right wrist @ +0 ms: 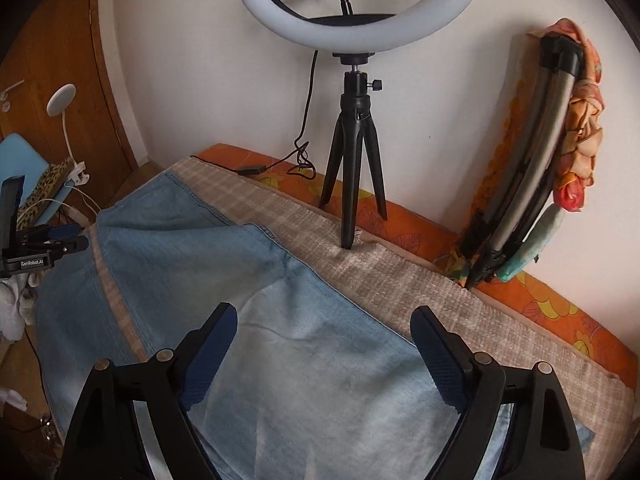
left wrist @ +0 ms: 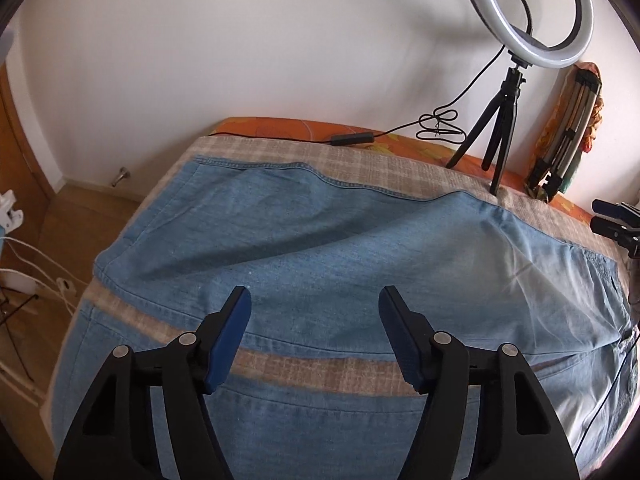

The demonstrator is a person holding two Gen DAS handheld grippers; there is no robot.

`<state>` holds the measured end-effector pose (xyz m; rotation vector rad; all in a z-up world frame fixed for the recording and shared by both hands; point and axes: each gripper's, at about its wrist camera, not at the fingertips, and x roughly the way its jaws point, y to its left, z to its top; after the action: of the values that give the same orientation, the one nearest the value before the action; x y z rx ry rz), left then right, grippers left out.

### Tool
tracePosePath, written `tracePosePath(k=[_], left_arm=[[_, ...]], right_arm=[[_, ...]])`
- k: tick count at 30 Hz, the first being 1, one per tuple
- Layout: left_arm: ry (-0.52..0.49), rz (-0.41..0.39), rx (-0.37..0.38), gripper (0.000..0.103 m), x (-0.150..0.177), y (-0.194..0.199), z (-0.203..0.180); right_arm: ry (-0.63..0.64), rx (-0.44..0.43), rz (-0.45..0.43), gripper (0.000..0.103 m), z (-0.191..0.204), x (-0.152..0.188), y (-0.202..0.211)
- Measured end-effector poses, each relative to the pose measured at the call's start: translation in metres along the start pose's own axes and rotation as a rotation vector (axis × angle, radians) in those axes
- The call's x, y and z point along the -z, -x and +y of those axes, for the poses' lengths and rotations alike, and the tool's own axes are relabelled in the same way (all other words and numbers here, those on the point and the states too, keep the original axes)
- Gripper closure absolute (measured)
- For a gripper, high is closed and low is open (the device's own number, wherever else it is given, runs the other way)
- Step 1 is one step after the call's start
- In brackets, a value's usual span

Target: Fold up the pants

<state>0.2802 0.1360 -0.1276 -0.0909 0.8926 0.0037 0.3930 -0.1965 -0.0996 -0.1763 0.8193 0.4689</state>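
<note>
Left hand-held gripper (left wrist: 314, 308) and right hand-held gripper (right wrist: 324, 328) hang wide above blue pants (left wrist: 320, 240); legs flat, apart on the bed (left wrist: 280, 148). "GenRobot.AI" label reads far left.

Soft, even light fills both fisheye views, brightest where the lit ring light (right wrist: 358, 8) glows against the white wall (left wrist: 240, 40). Pale glare washes out the denim pants (right wrist: 304, 364) near the waistband. Straight lines bow toward dark, vignetted corners, and edge detail smears slightly.
</note>
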Motion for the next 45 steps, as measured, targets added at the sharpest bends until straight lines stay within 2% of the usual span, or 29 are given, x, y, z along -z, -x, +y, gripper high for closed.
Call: tracePosePath(k=[3, 8, 14, 19, 20, 21, 22, 23, 24, 25, 26, 28, 32, 36, 38, 41, 45], left_arm=[[0.024, 0.041, 0.007, 0.051, -0.007, -0.026, 0.009], [0.045, 0.081, 0.000, 0.051, -0.010, -0.057, 0.019], [0.051, 0.112, -0.004, 0.051, -0.006, -0.078, 0.027], [0.044, 0.110, -0.008, 0.051, -0.005, -0.085, 0.028], [0.042, 0.108, -0.008, 0.051, -0.005, -0.086, 0.028], [0.039, 0.107, -0.009, 0.051, -0.006, -0.086, 0.028], [0.038, 0.109, -0.007, 0.051, -0.006, -0.086, 0.028], [0.039, 0.112, -0.004, 0.051, -0.007, -0.086, 0.028], [0.043, 0.116, 0.001, 0.051, -0.008, -0.085, 0.030], [0.048, 0.120, 0.006, 0.051, -0.009, -0.084, 0.032], [0.058, 0.122, 0.007, 0.050, -0.012, -0.082, 0.035], [0.092, 0.122, 0.007, 0.039, -0.019, -0.078, 0.042], [0.182, 0.105, 0.035, 0.034, -0.041, -0.068, 0.063], [0.283, 0.116, 0.074, 0.032, -0.068, -0.071, 0.076], [0.316, 0.130, 0.098, 0.032, -0.080, -0.078, 0.075], [0.311, 0.181, 0.100, 0.032, -0.095, -0.099, 0.059], [0.243, 0.279, 0.024, 0.028, -0.101, -0.129, 0.027]], right_arm=[[0.031, -0.015, 0.043, 0.013, 0.004, -0.009, -0.045], [0.020, -0.075, 0.118, 0.013, 0.009, -0.024, -0.109], [0.091, -0.068, 0.152, 0.012, 0.021, -0.029, -0.147], [0.090, -0.094, 0.180, 0.013, 0.025, -0.029, -0.166], [0.093, -0.109, 0.186, 0.020, 0.027, -0.029, -0.169], [0.099, -0.128, 0.196, 0.035, 0.030, -0.027, -0.170], [0.111, -0.127, 0.201, 0.039, 0.033, -0.026, -0.171], [0.132, -0.110, 0.193, 0.057, 0.038, -0.025, -0.167], [0.139, -0.122, 0.201, 0.085, 0.041, -0.026, -0.165], [0.130, -0.137, 0.207, 0.090, 0.043, -0.026, -0.159], [0.121, -0.138, 0.194, 0.092, 0.045, -0.028, -0.151], [0.130, -0.126, 0.145, 0.095, 0.052, -0.030, -0.125], [0.179, -0.129, 0.043, 0.096, 0.071, -0.023, -0.061], [0.299, -0.132, 0.017, 0.096, 0.105, 0.005, -0.016], [0.347, -0.134, 0.023, 0.096, 0.120, 0.023, -0.007], [0.403, -0.127, 0.038, 0.096, 0.135, 0.045, -0.003], [0.440, -0.128, 0.055, 0.096, 0.144, 0.058, -0.007]])
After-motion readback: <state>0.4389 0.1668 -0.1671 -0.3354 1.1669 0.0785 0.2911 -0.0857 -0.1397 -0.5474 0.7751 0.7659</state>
